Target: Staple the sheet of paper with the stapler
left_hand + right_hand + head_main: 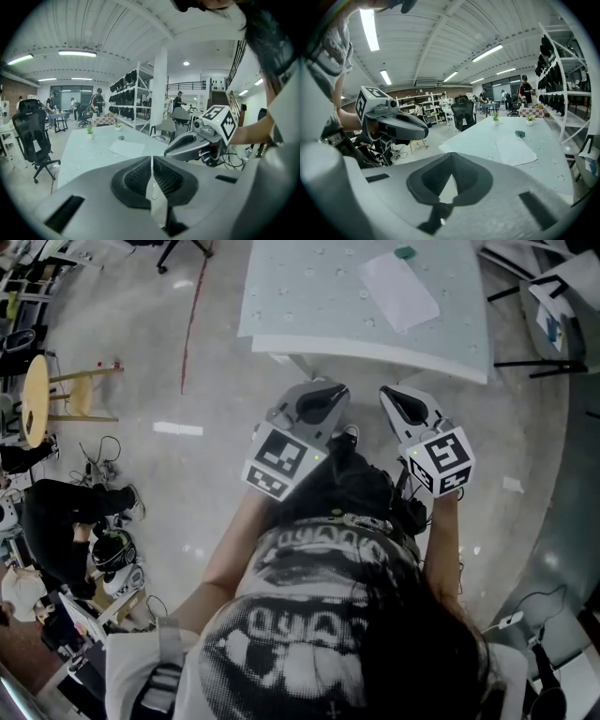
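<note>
Tabletop [281, 296] at twelve o'clock holds paper [398, 289] just beside stapler [404, 253]; left gripper [328, 390] and right gripper [394, 397], jaws pressed together and empty, hang short of it; any staple is too small to see.

A round wooden stool [36, 399] stands on the glossy floor [187, 484], left of the white table [309, 296].

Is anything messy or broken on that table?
Nothing looks broken or spilled. The sheet of paper lies flat on the table, just a bit slanted to its edges, and the stapler sits by the sheet's far end.
</note>
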The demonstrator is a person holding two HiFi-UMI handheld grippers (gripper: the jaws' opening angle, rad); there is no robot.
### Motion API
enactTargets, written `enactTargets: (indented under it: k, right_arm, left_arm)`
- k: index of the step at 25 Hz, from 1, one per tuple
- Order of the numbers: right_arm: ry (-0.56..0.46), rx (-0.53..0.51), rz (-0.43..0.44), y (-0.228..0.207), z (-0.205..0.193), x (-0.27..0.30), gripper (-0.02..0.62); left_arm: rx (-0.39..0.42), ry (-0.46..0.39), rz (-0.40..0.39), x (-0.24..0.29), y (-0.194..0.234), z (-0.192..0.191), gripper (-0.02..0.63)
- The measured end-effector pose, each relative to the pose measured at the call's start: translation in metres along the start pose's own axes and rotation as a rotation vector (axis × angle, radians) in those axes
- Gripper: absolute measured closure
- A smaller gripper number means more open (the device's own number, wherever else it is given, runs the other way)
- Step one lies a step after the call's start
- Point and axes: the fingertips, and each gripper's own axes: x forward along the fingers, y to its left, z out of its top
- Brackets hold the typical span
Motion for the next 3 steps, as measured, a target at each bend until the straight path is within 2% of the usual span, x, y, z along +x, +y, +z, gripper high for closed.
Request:
enactTargets:
  k: [3]
  right_arm:
    - [0.002, 0.004, 0.0, 0.0045, -0.0012, -0.0021, 0.6]
  left_arm:
    - [-0.001, 0.002, -0.002, -0.0033, -0.0028, -0.0012, 0.594]
